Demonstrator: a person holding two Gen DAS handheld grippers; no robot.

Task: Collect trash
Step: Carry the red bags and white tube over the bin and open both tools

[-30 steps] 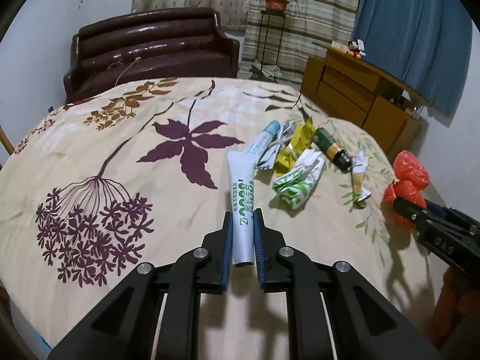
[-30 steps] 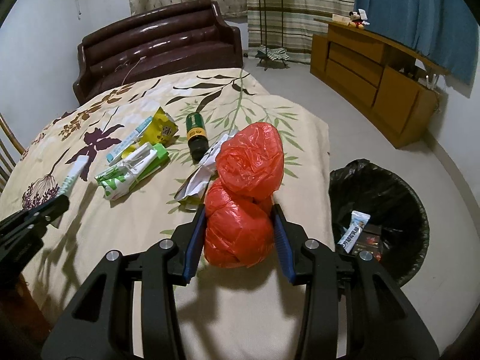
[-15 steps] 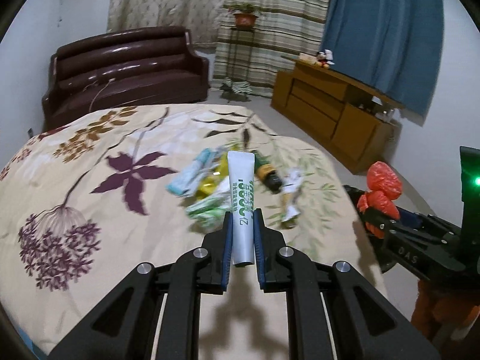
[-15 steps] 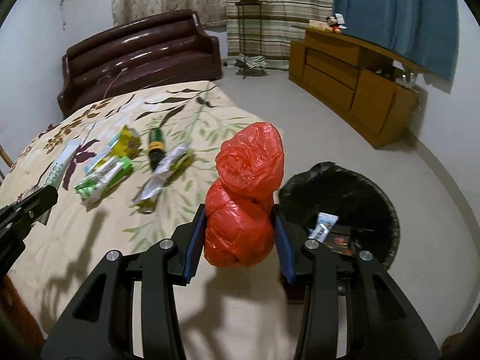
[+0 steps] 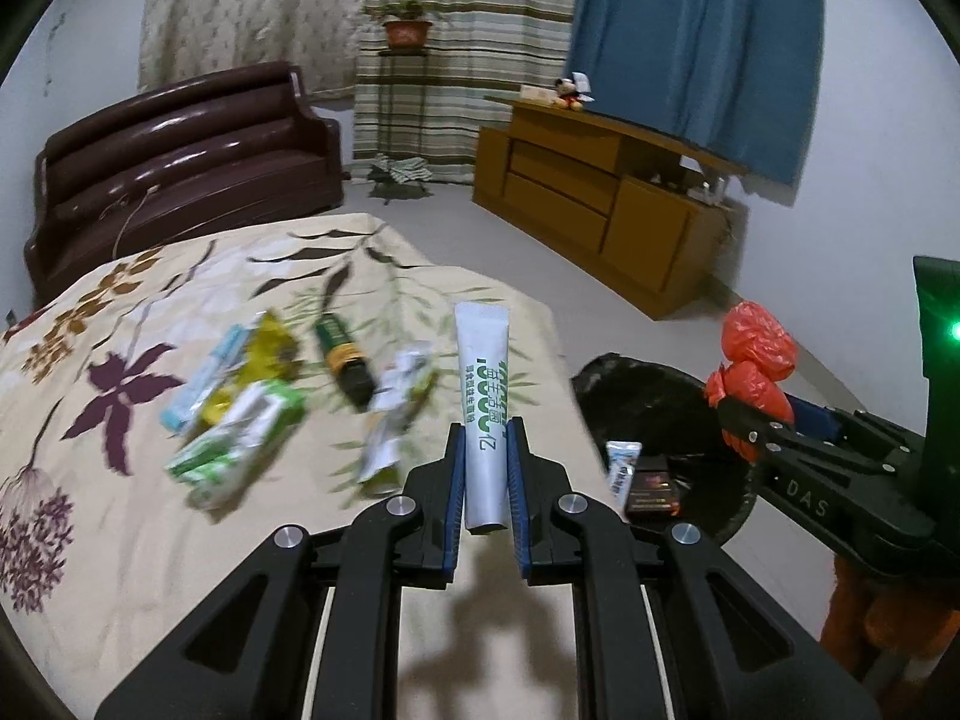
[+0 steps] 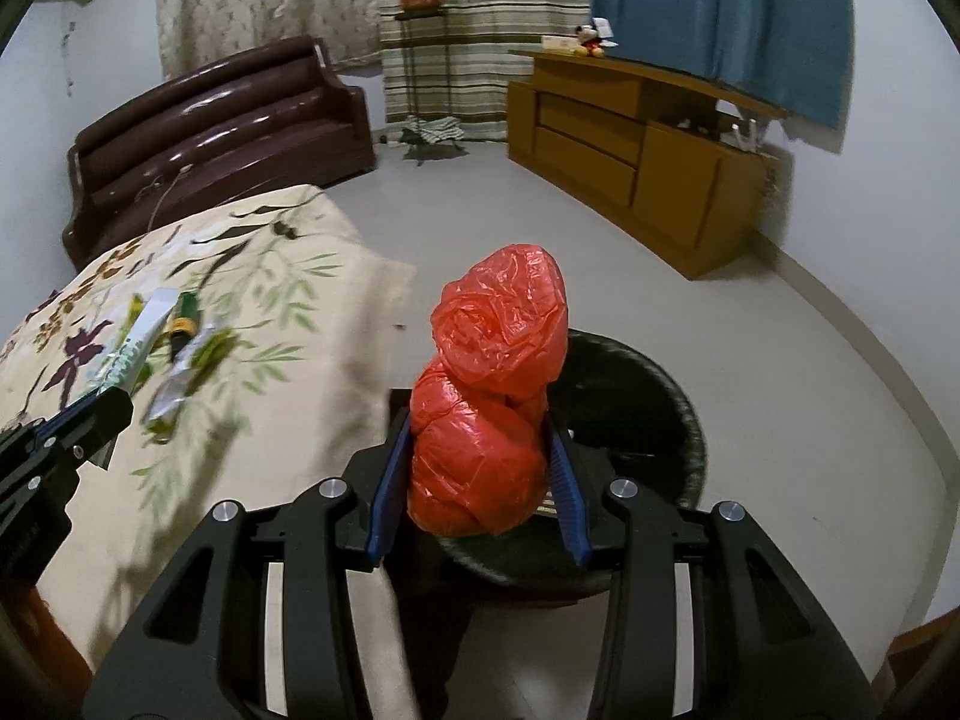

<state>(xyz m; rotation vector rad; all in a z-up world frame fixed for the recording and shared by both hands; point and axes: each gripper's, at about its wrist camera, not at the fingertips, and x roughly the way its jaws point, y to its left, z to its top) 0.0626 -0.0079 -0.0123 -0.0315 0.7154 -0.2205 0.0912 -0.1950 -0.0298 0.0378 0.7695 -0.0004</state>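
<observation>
My left gripper (image 5: 485, 438) is shut on a white tube with green print (image 5: 483, 396), held above the near right part of the flowered bed cover (image 5: 120, 540). My right gripper (image 6: 480, 426) is shut on a crumpled red plastic bag (image 6: 492, 396) and hangs over the black-lined trash bin (image 6: 648, 396). In the left wrist view that bin (image 5: 648, 396) stands right of the bed with a small packet and a dark box inside, and the red bag (image 5: 753, 366) hovers over its far rim. Several wrappers (image 5: 240, 432) and a green bottle (image 5: 345, 360) lie on the bed.
A dark brown sofa (image 5: 180, 168) stands beyond the bed. A wooden cabinet (image 5: 606, 198) runs along the right wall under a blue curtain (image 5: 696, 42). A potted plant on a stand (image 5: 405, 30) is at the back. Grey floor (image 6: 780, 360) surrounds the bin.
Both grippers swung right with their loads. The red bag went from over the bed to over the bin. The tube moved toward the bed's right edge, bringing the bin into the left view.
</observation>
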